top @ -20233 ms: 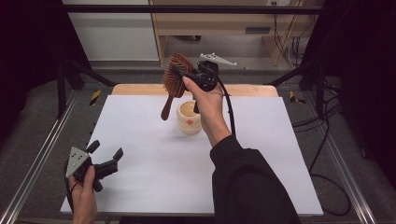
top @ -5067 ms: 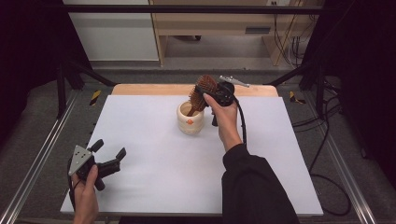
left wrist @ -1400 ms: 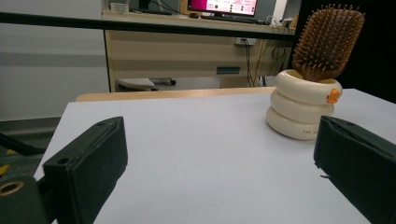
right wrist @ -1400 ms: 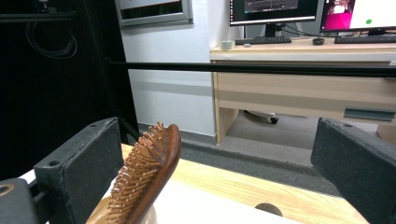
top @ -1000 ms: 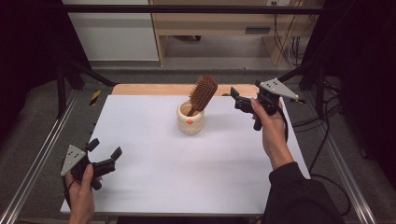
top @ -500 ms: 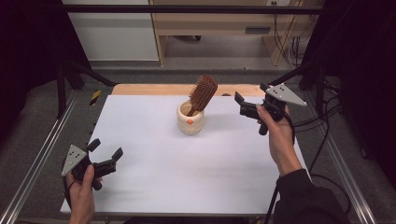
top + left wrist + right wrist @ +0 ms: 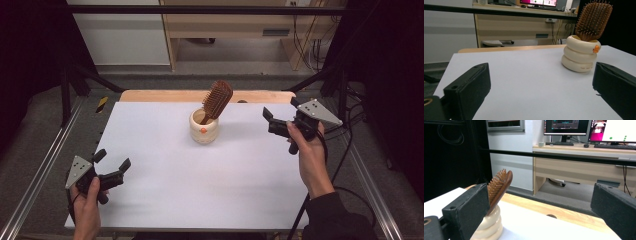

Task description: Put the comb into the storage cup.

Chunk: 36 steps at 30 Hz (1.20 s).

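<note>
A brown wooden paddle hairbrush (image 7: 217,100) stands handle-down in a cream ribbed cup (image 7: 204,127) at the back middle of the white table, leaning to the right. My right gripper (image 7: 268,121) is held above the table to the right of the cup, apart from it, open and empty. Its own view has the brush (image 7: 500,186) and cup (image 7: 487,227) behind its left jaw. My left gripper (image 7: 113,160) rests open near the front left corner, aimed at the cup (image 7: 580,57) and brush (image 7: 594,20) from far off.
The white tabletop (image 7: 225,175) has a wooden strip (image 7: 165,95) along its back edge. Metal rails (image 7: 40,175) run down both sides. A cable trails from the right gripper past the table's right edge. A desk with monitors (image 7: 566,126) stands beyond the table.
The right gripper, which earlier carried the brush into the cup, has let go and drawn away to the right. The brush stays leaning in the cup. The left gripper has barely moved.
</note>
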Each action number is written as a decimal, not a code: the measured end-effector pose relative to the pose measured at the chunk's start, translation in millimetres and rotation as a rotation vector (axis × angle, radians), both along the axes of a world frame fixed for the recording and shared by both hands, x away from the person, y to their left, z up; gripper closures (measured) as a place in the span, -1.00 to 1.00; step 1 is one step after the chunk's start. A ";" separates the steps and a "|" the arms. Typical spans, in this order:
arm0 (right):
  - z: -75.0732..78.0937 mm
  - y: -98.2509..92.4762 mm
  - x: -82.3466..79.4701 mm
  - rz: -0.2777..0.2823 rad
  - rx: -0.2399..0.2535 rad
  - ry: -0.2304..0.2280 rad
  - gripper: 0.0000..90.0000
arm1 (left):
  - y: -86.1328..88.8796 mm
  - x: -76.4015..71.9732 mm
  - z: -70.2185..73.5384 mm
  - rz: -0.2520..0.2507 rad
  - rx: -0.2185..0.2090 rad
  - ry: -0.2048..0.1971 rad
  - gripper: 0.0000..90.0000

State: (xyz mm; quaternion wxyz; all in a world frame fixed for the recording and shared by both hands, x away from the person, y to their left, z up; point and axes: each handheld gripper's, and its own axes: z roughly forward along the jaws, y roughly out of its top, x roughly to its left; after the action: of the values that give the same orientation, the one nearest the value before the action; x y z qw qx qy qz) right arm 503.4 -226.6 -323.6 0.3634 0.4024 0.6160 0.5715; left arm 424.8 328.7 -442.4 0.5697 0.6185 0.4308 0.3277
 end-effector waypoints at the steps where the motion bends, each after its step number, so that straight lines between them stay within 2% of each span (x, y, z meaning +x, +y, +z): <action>1: -0.6 -1.9 -1.6 0.001 0.001 0.003 -0.95 | 0.0 -0.1 0.2 0.001 0.001 -0.002 -0.96; 11: -11.1 -14.2 -21.5 0.030 0.012 -0.002 -0.96 | -1.9 1.1 -1.8 0.004 0.021 -0.002 -0.96; 19: -34.0 -24.1 -32.2 0.027 0.009 0.023 -0.94 | -1.4 0.4 -0.7 0.011 0.028 -0.008 -0.95; 22: -39.1 -27.1 -35.4 0.034 0.016 0.036 -0.95 | -1.8 -5.1 2.4 0.017 0.044 -0.012 -0.95; 27: -48.3 -32.2 -42.8 0.033 0.010 0.046 -0.95 | -6.6 -10.8 6.4 -0.014 0.025 -0.018 -0.96; 31: -57.6 -36.2 -49.4 0.028 -0.001 0.056 -0.95 | -8.7 -15.9 7.8 -0.051 0.054 -0.020 -0.95; 36: -71.7 -41.7 -55.3 0.026 0.010 0.080 -0.95 | -5.0 -22.0 5.9 -0.055 0.027 -0.010 -0.95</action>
State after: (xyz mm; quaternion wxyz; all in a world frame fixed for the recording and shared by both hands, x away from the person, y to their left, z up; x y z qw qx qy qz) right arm 448.1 -268.2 -395.4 0.3290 0.4188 0.6324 0.5625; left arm 402.8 323.7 -436.5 0.5723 0.6359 0.4063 0.3210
